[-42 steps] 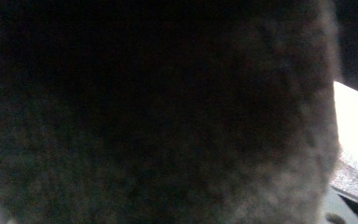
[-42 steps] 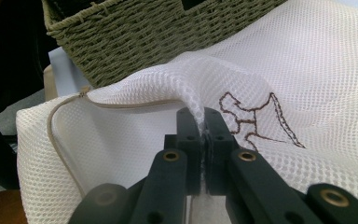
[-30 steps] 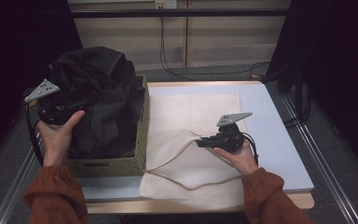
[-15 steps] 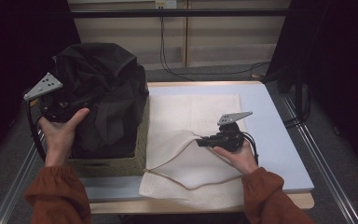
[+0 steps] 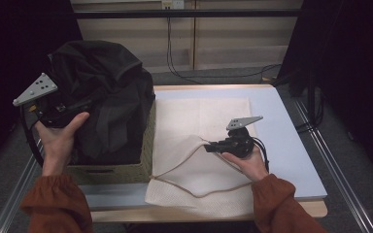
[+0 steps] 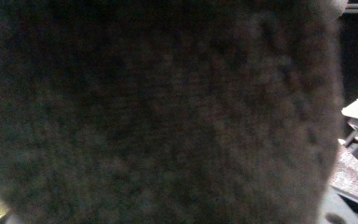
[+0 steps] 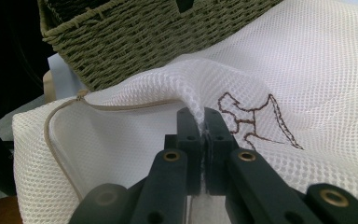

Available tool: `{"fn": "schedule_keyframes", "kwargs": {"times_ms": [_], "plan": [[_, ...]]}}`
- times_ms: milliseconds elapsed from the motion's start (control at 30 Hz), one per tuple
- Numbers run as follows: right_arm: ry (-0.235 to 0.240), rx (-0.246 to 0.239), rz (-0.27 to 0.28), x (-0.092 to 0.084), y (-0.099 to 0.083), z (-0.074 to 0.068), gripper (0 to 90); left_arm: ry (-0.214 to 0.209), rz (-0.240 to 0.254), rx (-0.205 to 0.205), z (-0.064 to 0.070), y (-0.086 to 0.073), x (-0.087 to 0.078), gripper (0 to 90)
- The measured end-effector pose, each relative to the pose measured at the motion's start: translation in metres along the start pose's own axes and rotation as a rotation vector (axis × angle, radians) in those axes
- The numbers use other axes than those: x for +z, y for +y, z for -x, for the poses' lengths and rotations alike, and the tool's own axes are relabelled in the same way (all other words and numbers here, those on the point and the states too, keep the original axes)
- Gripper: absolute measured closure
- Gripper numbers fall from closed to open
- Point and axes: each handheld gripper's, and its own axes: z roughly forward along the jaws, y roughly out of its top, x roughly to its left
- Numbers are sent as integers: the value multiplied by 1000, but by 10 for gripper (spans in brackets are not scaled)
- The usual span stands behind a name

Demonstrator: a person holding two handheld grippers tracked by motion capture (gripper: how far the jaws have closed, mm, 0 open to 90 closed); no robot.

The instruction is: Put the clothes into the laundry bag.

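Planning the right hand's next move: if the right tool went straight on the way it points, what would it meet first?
Beyond the white mesh bag pinched in the right tool, probably the wicker basket; depth is unclear.

A pale blue-grey table [image 5: 291, 145] with a light wooden front edge is carrying 2 things side by side. A woven olive basket [image 5: 126, 172] is sitting on its left end, while a white mesh laundry bag [image 5: 199, 121] is lying flat just beside it, its near edge hanging over the table's front.
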Motion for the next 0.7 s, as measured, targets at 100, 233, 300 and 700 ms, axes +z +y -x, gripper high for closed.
{"fn": "schedule_keyframes", "kwargs": {"times_ms": [100, 233, 300, 700], "plan": [[-1, -1, 1, 0, 0, 0, 883, -30, 4, 20, 9, -5, 0, 624], [-2, 0, 2, 0, 0, 0, 884, -58, 30, 37, 22, -13, -1, 623], [-2, -1, 1, 0, 0, 0, 884, -69, 26, 48, 27, -16, -1, 623], [-16, -24, 1, 1, 8, 0, 884, -143, 22, 90, 53, 0, 0, 622]]}}
